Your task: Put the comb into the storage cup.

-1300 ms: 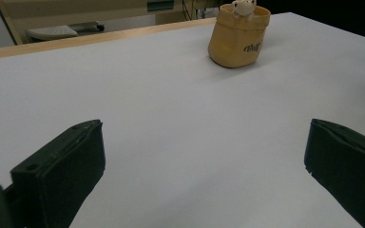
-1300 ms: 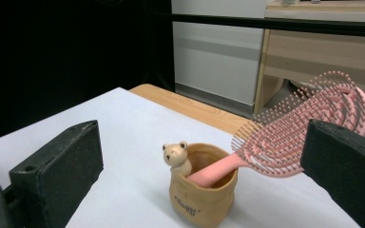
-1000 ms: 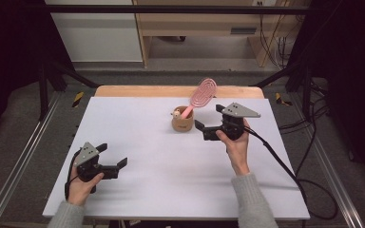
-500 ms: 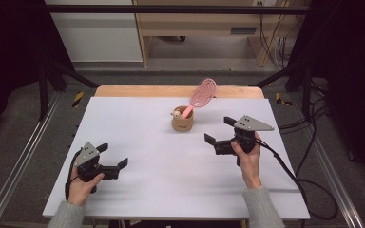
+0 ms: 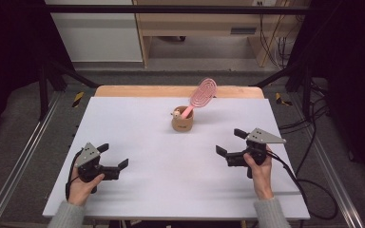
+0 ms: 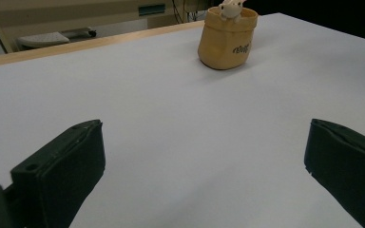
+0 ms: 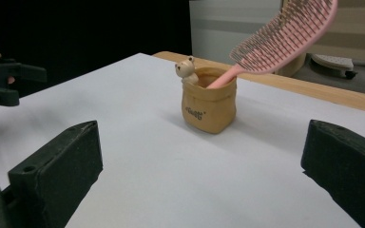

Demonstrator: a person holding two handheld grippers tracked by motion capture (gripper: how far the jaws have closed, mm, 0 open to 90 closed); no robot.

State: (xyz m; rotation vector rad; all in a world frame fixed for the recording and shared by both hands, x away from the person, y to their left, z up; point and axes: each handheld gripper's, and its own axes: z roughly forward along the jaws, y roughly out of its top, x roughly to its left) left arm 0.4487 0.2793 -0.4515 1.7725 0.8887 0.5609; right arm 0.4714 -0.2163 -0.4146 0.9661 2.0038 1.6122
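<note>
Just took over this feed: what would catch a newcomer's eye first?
A pink hairbrush stands handle-down in a small tan pouch-shaped holder with a little bear figure at its rim, at the far middle of the white table. Nearer the person, the left gripper and right gripper are open, holding nothing.

Pink brush [image 7: 285, 38] handle end hidden inside tan cup [image 7: 209, 105]; cup's small lettering unreadable.

My left gripper [image 5: 112, 158] rests low at the near left, jaws spread wide and holding nothing, my left hand [image 5: 83, 183] wrapped round its handle. My right gripper [image 5: 230, 142] sits at the near right, jaws likewise wide apart, pointing left.
</note>
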